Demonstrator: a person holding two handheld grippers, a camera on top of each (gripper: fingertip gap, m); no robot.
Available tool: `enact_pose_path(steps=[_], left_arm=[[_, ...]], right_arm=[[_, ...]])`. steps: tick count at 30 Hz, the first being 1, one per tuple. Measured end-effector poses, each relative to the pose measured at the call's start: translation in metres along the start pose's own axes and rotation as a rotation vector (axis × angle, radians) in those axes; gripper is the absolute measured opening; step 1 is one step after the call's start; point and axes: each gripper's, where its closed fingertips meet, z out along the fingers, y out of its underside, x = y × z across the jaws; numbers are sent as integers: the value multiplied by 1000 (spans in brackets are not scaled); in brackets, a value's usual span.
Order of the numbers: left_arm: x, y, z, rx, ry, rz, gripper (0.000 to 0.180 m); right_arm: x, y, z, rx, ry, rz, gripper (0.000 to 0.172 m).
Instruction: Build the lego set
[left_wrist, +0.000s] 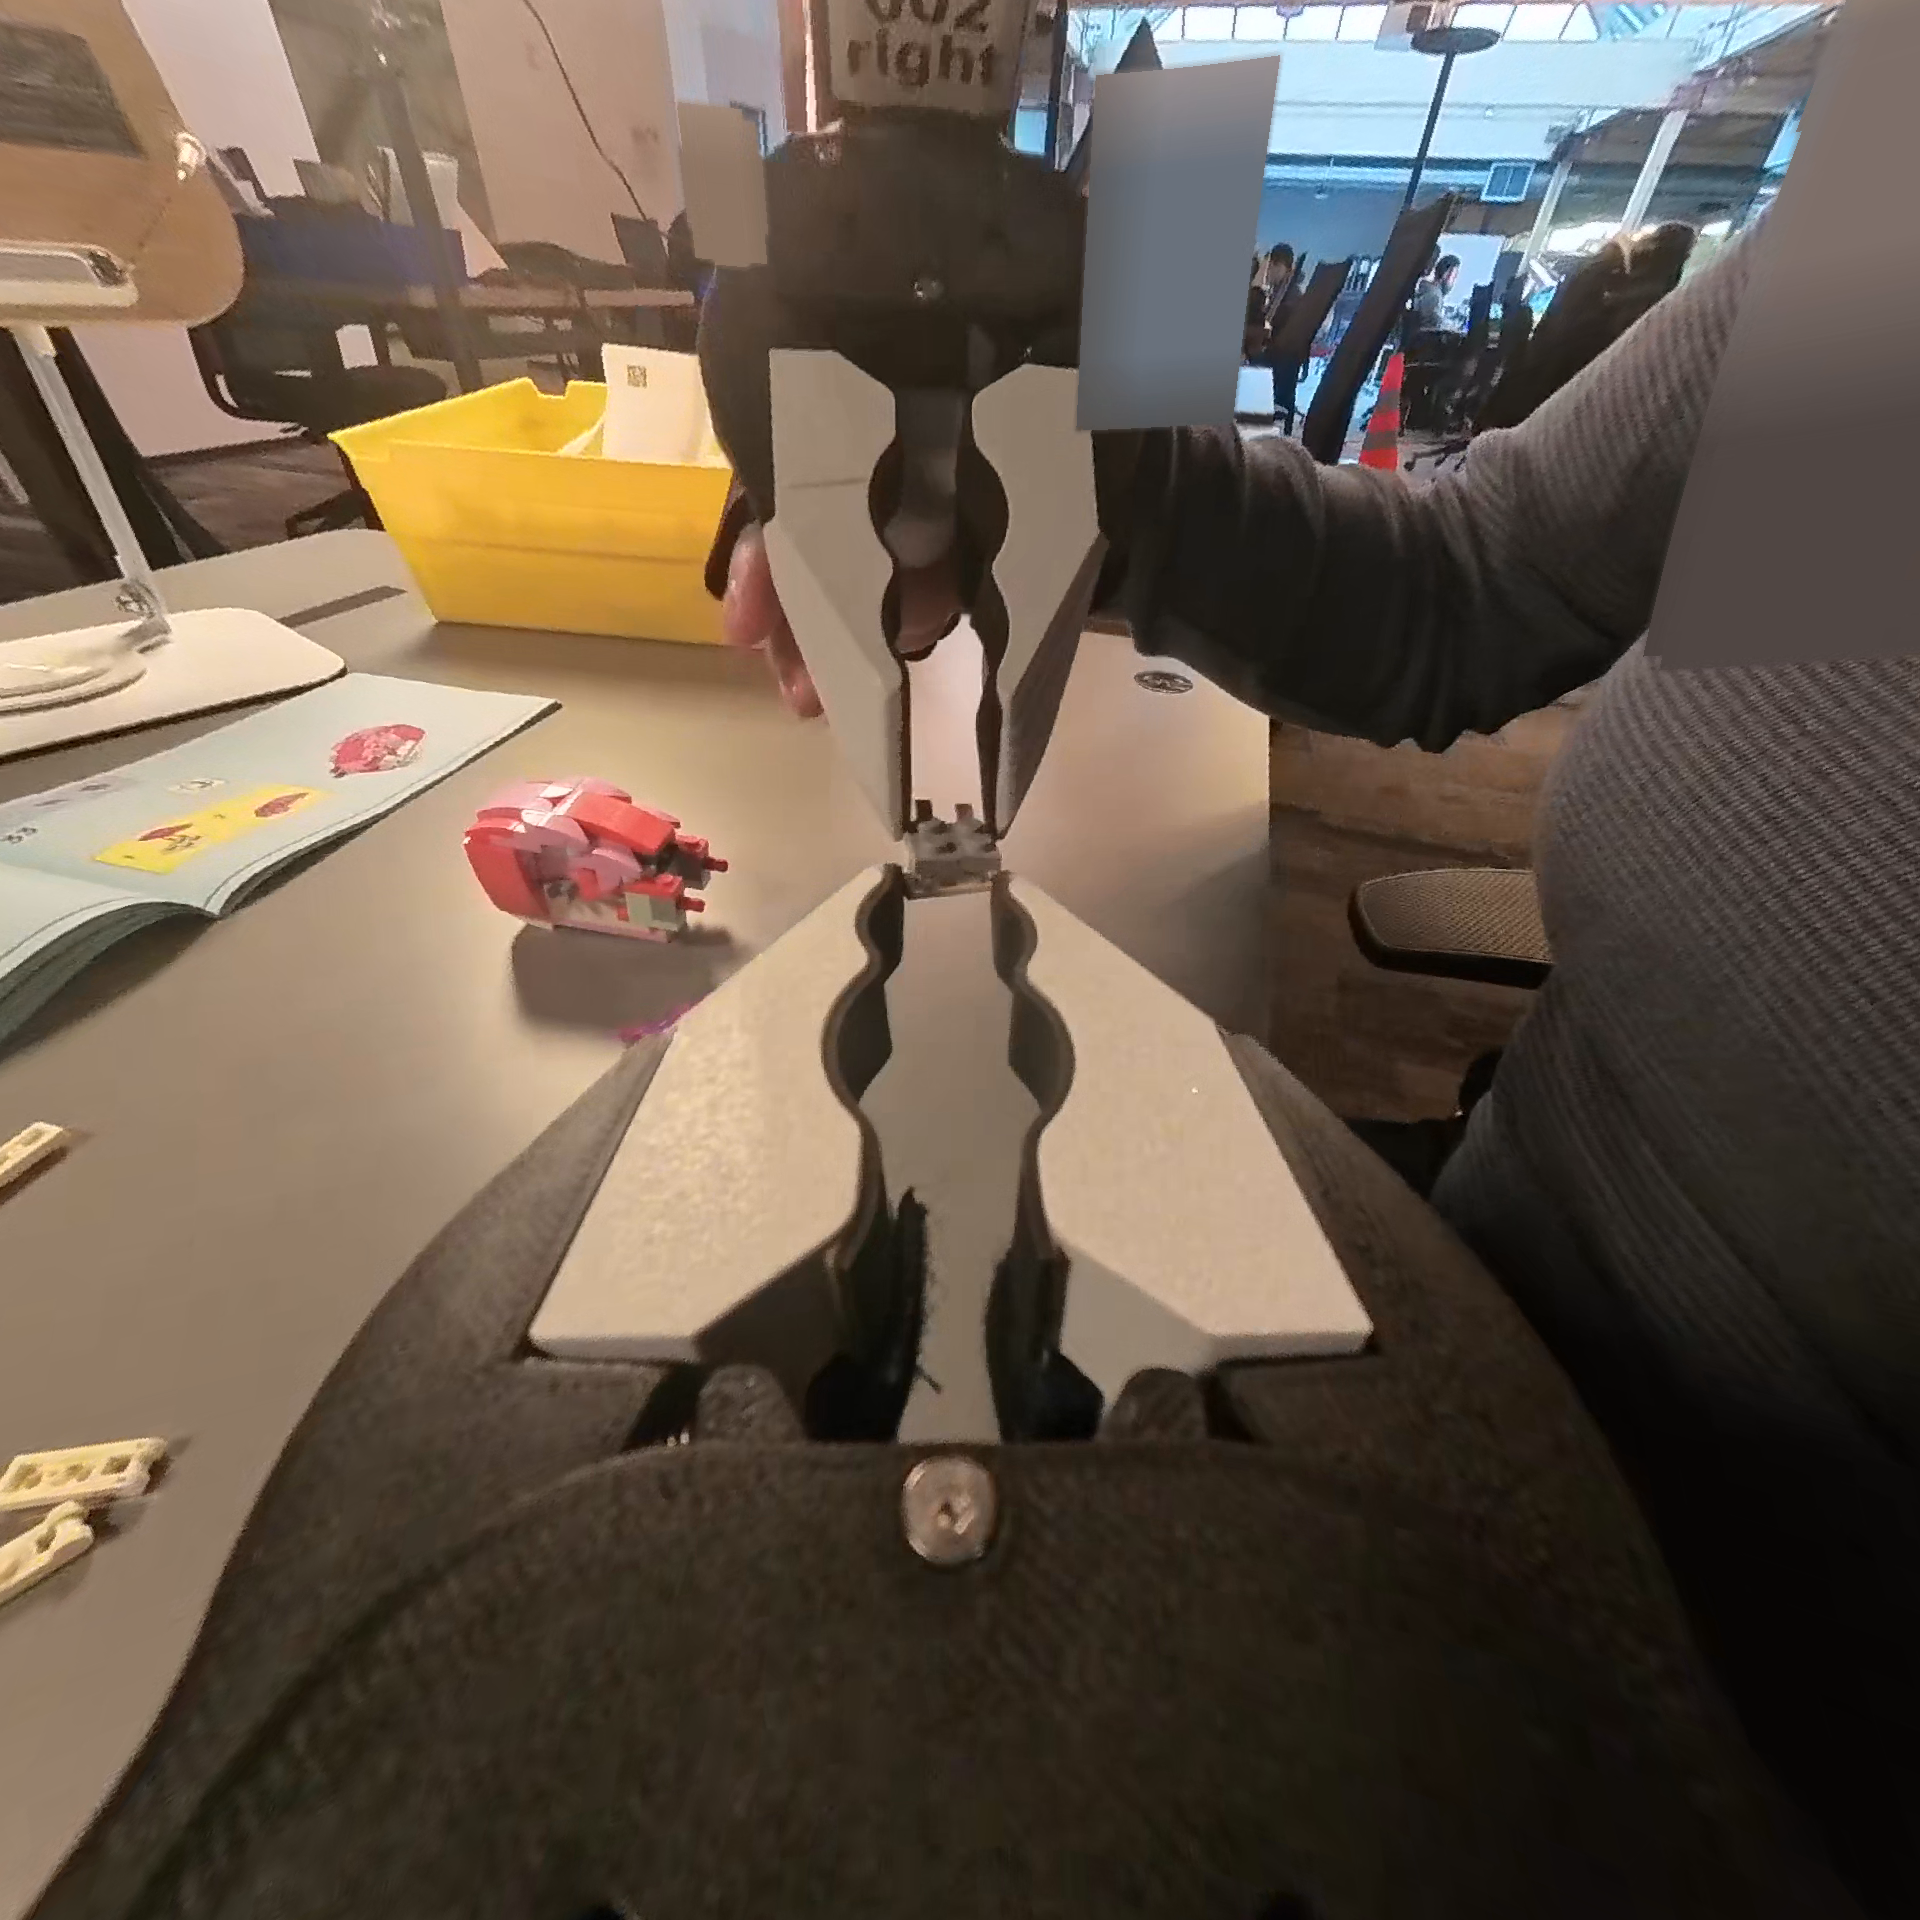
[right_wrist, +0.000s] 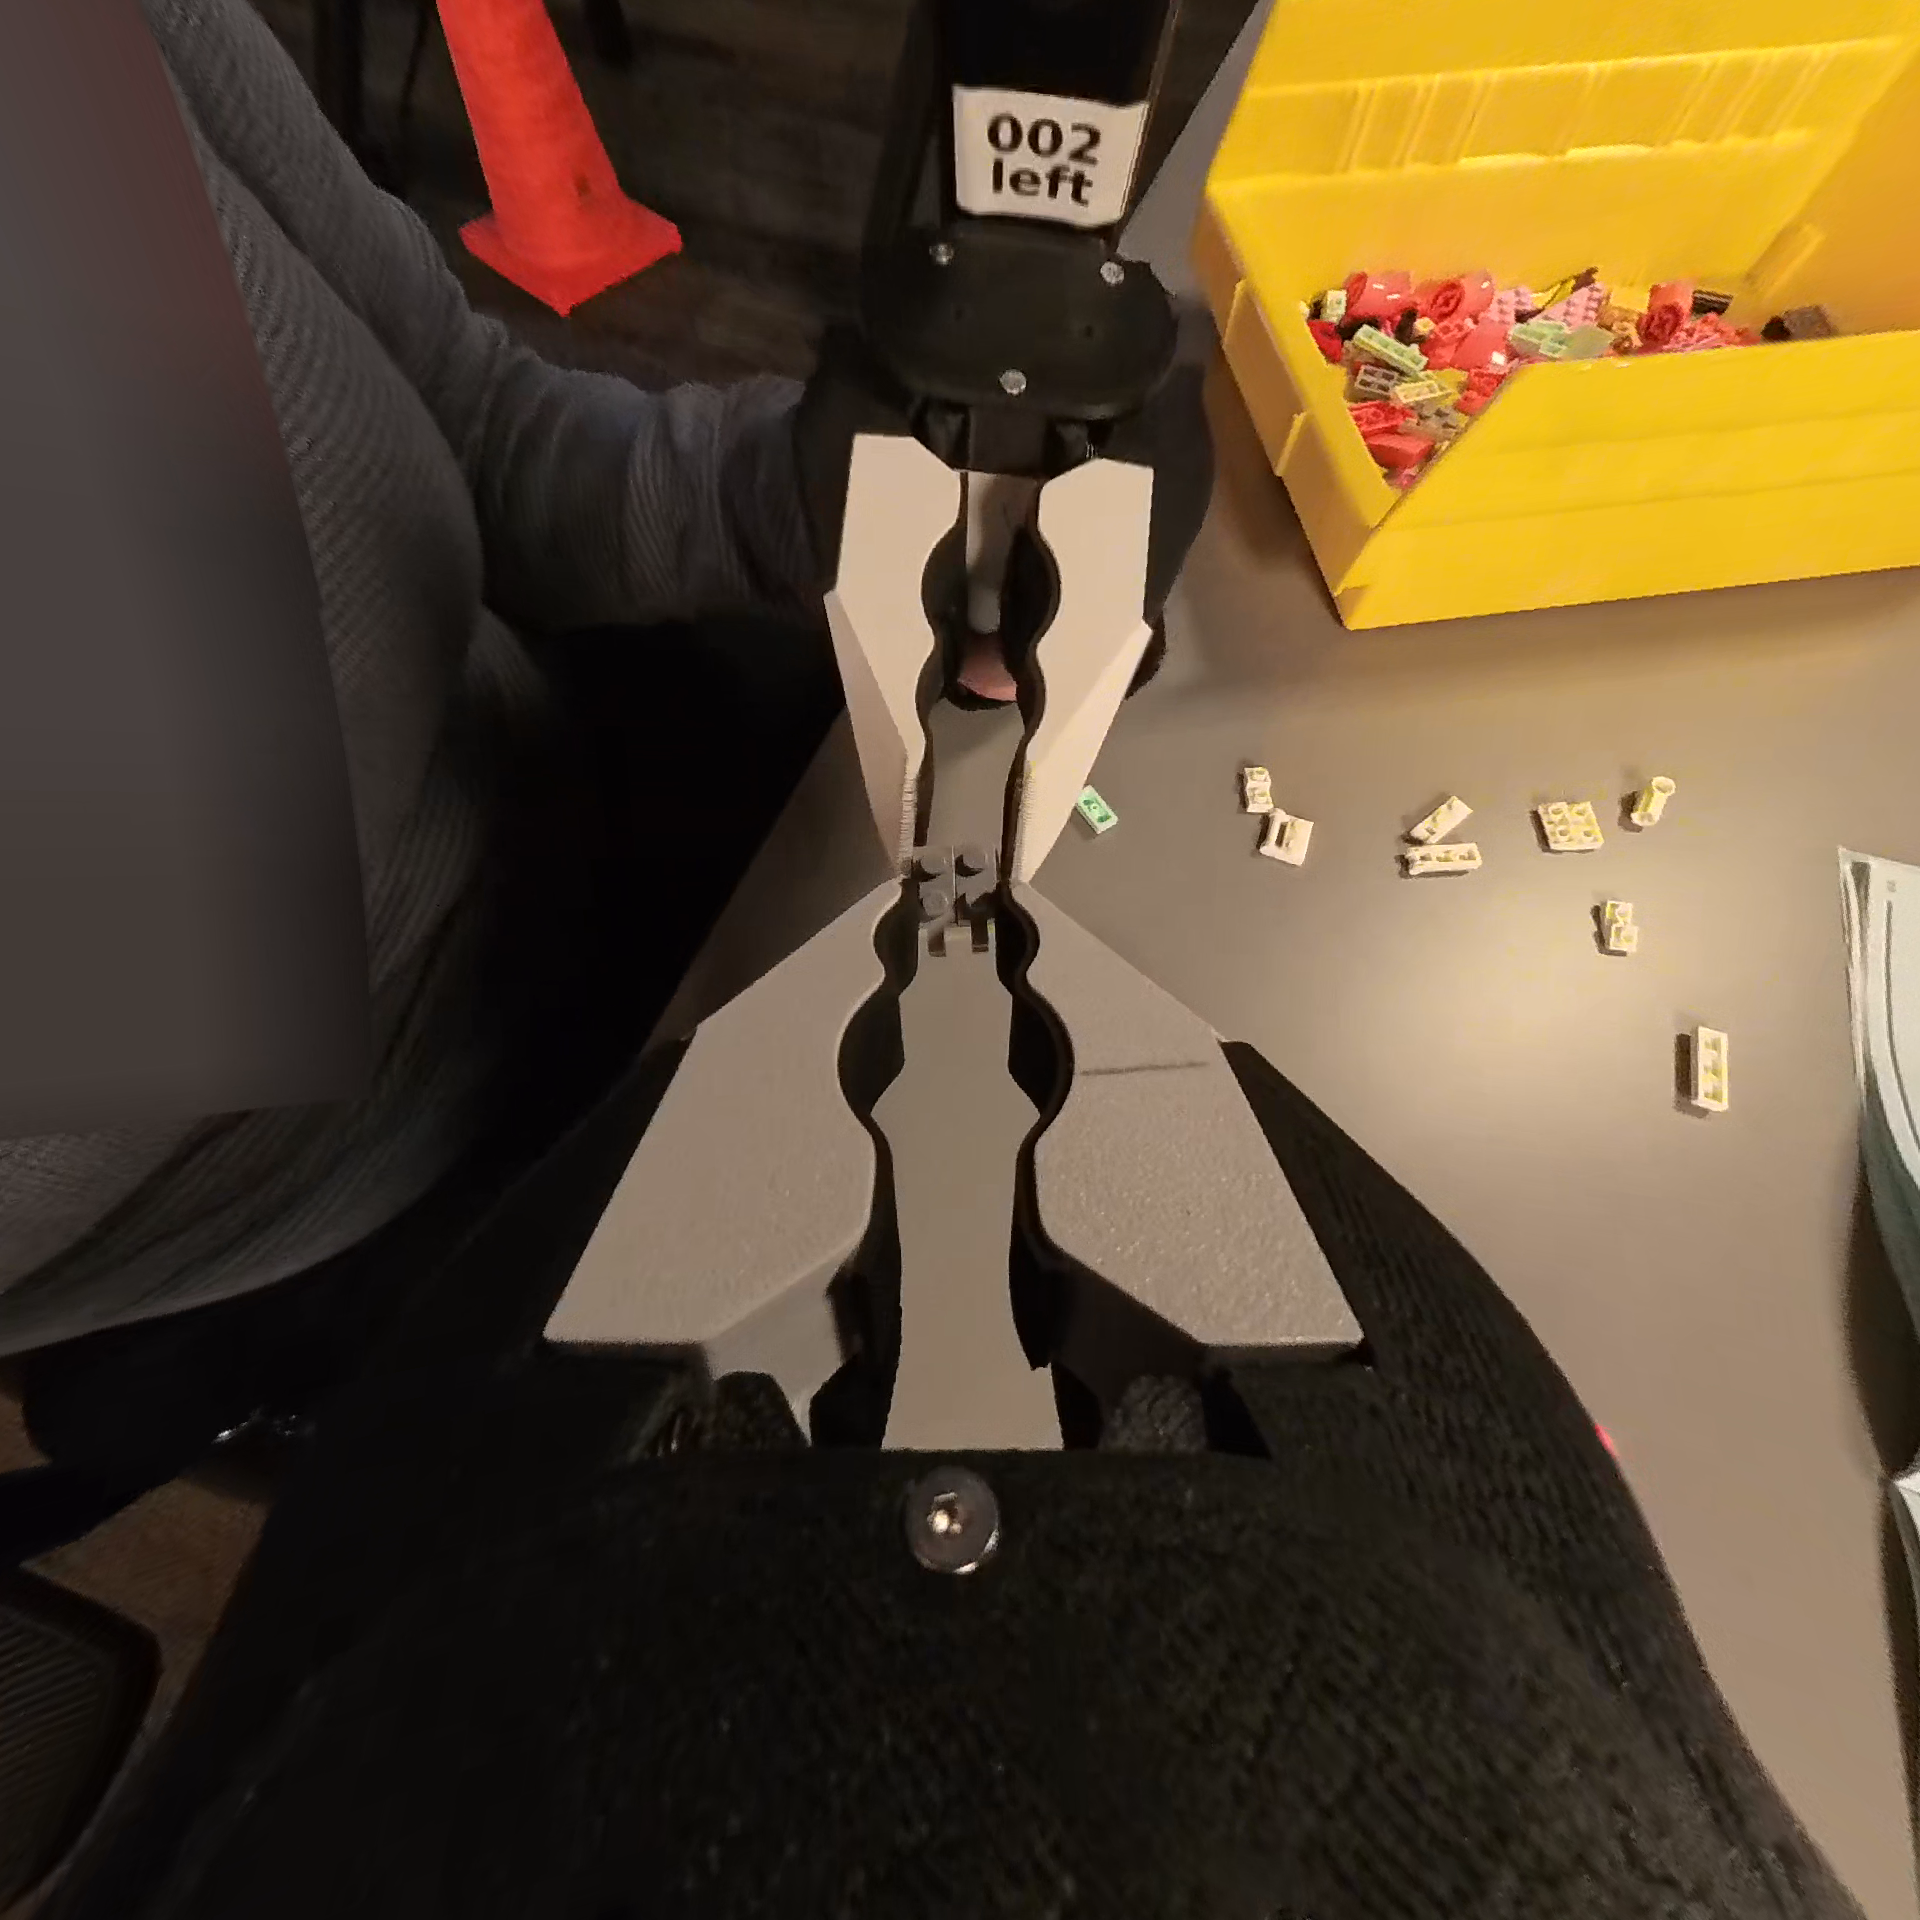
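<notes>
Above the bench's (right_wrist: 1351, 1039) near edge, my left claw (left_wrist: 948, 883) and right claw (right_wrist: 958, 914) each pinch an end of small grey bricks (right_wrist: 951, 894), tip to tip. Uneven squeezing could pop the bricks loose over the edge.

Grey brick piece (left_wrist: 948, 854) (studded) between tongs

Matt grey smooth worktop (right_wrist: 1351, 987). Glossy yellow plastic bin (right_wrist: 1621, 499). Grainy pale-grey plastic fingers (left_wrist: 717, 1132) on rough black textured left tool (left_wrist: 948, 883). Shiny metal screw (left_wrist: 945, 1509). Ribbed grey knit cloth sleeve (left_wrist: 1403, 582). Satin paper booklet (left_wrist: 260, 790).
</notes>
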Motion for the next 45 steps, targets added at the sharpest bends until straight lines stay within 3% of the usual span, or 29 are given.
enact_pose_path(steps=[38, 45], left_arm=[[2, -7, -4, 39, 1, 13, 16], [6, 0, -3, -21, 26, -12, 16]], right_arm=[[0, -4, -5, -1, 22, -23, 12], [-1, 5, -5, -43, 19, -23, 11]])
